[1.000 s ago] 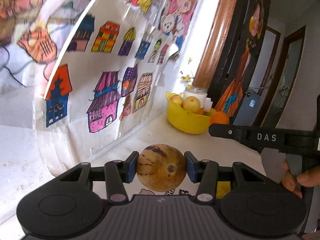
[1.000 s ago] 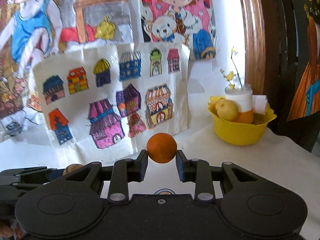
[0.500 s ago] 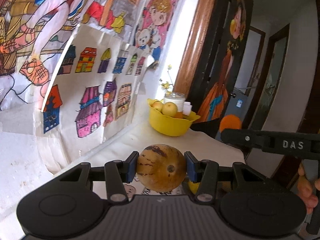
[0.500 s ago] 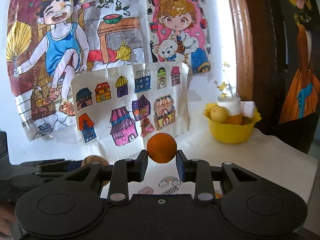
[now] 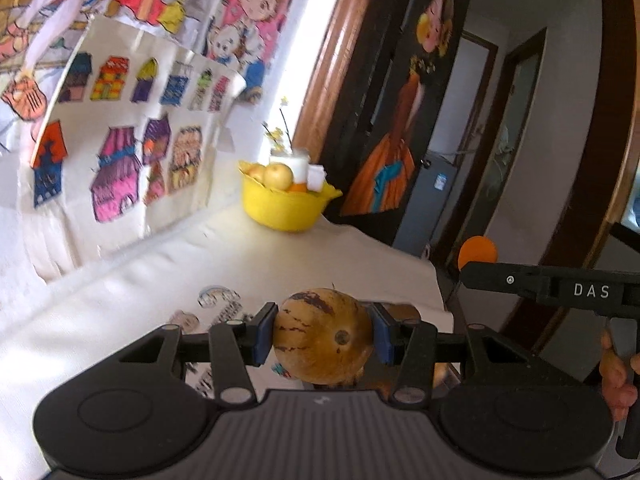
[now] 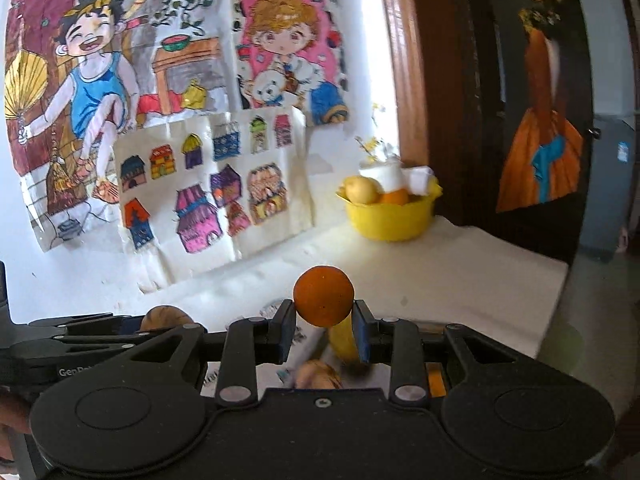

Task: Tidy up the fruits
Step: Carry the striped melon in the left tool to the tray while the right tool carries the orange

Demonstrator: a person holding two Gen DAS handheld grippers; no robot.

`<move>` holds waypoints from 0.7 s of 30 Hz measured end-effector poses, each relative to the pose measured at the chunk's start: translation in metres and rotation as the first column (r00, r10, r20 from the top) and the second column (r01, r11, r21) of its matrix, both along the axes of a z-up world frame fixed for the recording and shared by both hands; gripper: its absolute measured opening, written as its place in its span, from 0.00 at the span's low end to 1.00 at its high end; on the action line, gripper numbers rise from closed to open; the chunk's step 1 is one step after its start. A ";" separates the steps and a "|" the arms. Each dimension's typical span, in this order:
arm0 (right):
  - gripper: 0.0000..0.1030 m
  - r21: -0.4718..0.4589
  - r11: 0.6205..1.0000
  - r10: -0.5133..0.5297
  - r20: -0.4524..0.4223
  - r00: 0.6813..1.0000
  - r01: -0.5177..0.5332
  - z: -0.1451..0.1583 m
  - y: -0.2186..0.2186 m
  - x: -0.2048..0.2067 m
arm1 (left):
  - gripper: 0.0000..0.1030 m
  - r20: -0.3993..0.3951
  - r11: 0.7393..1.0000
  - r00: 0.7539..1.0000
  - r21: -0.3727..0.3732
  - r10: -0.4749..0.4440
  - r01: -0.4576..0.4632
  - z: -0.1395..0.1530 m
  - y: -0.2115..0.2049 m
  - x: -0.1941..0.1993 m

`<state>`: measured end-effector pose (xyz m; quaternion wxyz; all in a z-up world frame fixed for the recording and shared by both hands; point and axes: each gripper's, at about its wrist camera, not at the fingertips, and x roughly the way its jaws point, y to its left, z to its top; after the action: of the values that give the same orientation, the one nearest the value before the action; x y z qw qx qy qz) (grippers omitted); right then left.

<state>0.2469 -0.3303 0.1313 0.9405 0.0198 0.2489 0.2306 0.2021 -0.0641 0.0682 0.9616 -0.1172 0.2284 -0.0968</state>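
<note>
My left gripper (image 5: pixel 323 338) clamps one striped melon (image 5: pixel 322 336) above the white table (image 5: pixel 280 264); my right gripper (image 6: pixel 324 320) clamps one orange (image 6: pixel 323 295). Both hang above the near part of the table, whose right edge drops off close beside them. One yellow bowl (image 6: pixel 390 220) at the far wall holds two pale fruits and one orange.

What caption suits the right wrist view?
Right hand-held gripper carries an orange above the white table, facing the yellow fruit bowl.
</note>
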 end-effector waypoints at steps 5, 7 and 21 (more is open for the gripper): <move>0.31 -0.025 0.999 -0.027 -0.002 1.000 0.027 -0.018 -0.020 -0.014 | 0.51 -0.023 1.000 1.000 -0.002 -0.019 0.019 -0.014 -0.016 -0.009; 0.31 -0.028 0.999 -0.032 -0.003 0.999 0.032 -0.025 -0.025 -0.018 | 0.51 -0.032 1.000 0.999 -0.004 -0.025 0.025 -0.019 -0.022 -0.013; 0.31 -0.064 0.997 -0.044 -0.008 0.999 0.043 -0.087 -0.043 -0.047 | 0.51 -0.097 0.999 0.994 0.016 -0.049 0.051 -0.063 -0.053 -0.026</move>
<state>0.1999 -0.3733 0.0441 0.9442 -0.0038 0.2602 0.2019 0.1760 -0.1172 0.0054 0.9478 -0.1071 0.2784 -0.1129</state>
